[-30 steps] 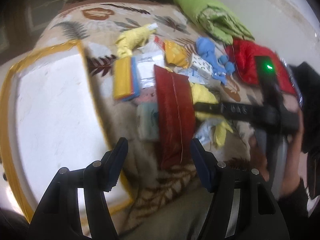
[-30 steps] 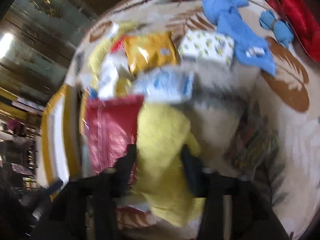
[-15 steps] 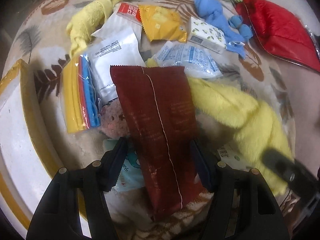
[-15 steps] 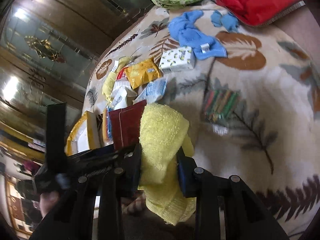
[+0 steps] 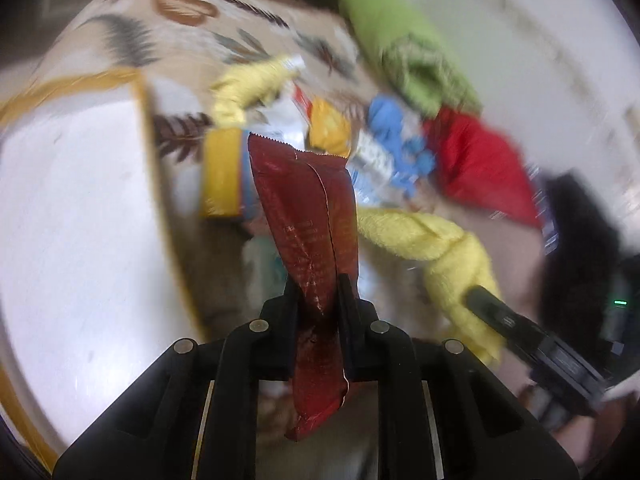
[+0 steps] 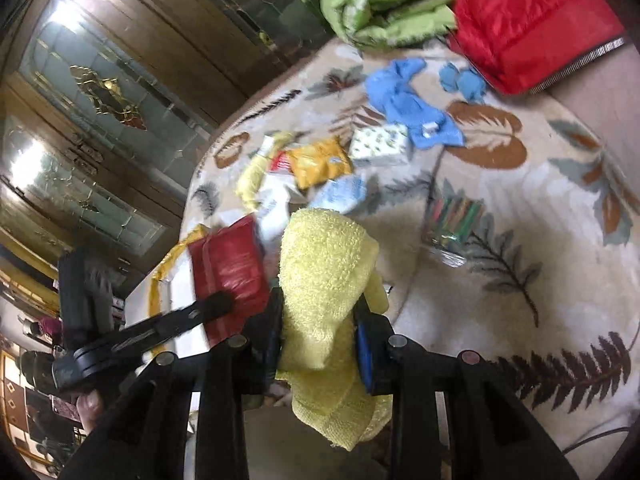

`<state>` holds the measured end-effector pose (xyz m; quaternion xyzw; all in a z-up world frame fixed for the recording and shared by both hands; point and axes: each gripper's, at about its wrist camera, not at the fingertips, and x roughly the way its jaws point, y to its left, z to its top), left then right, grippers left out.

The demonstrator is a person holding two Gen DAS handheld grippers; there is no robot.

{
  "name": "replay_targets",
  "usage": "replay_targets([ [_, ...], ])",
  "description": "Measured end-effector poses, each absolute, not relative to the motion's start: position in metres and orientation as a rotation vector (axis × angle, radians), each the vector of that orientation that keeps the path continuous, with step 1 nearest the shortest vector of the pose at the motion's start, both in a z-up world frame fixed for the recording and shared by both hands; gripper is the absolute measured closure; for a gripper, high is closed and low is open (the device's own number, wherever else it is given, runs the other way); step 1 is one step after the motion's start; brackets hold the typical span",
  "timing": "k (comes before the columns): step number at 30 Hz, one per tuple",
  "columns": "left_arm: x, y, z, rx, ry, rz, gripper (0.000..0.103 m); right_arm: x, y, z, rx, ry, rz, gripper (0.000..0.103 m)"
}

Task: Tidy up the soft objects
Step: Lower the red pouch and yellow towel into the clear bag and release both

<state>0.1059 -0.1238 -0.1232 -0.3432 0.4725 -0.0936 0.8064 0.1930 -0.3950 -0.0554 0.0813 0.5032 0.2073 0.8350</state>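
Observation:
A dark red foil packet (image 5: pixel 308 208) stands upright between the fingers of my left gripper (image 5: pixel 318 284). Its jaws are closing and the pads press the packet's lower part, holding it above the leaf-patterned blanket (image 6: pixel 520 184). A yellow terry towel (image 6: pixel 324 256) hangs bunched in my right gripper (image 6: pixel 318 304), which is shut on it. The left wrist view shows that towel (image 5: pixel 432 240) at the right with a black finger (image 5: pixel 492 312) on it. From the right wrist, the red packet (image 6: pixel 228 264) and the left gripper (image 6: pixel 216 304) show at the left.
A white tray with a yellow rim (image 5: pixel 72 208) lies at the left. On the blanket lie another yellow towel (image 5: pixel 252 84), an orange packet (image 5: pixel 328 128), blue cloths (image 5: pixel 388 120), a red padded bag (image 5: pixel 476 164), a green quilt (image 5: pixel 404 52) and a clear pack of coloured sticks (image 6: pixel 456 220).
My left jaws went from wide open around the red packet to pressed on it, and the packet is lifted off the pile. My right gripper rose with the yellow towel.

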Motion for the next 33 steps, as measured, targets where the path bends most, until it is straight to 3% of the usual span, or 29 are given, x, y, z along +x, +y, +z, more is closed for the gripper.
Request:
replay_targets([
  [3,0.067,-0.084,-0.122,-0.888,0.943,-0.187,0.088,0.178,-0.366,-0.04,0.161,1.035,0.479,0.072],
  [10,0.027,-0.001,-0.116,-0.914,0.909,-0.033,0.088,0.168,-0.253,-0.029,0.097,1.081,0.624,0.072],
  [18,0.021,0.005,-0.172,-0.92,1.117,0.082,0.087,0.163,-0.177,-0.123,0.002,1.243,0.553,0.072],
  [24,0.009,0.011,-0.166,-0.861,1.143,0.138,0.086,0.168,-0.159,-0.161,-0.189,1.369,0.452,0.069],
  [27,0.012,0.008,-0.168,-0.81,1.154,0.176,0.082,0.167,-0.156,-0.169,-0.242,1.386,0.453,0.062],
  [30,0.019,0.009,-0.171,-0.79,1.148,0.201,0.079,0.167,-0.152,-0.183,-0.29,1.45,0.422,0.045],
  [33,0.021,0.013,-0.17,-0.788,1.12,0.24,0.079,0.176,-0.162,-0.163,-0.142,1.406,0.498,0.045],
])
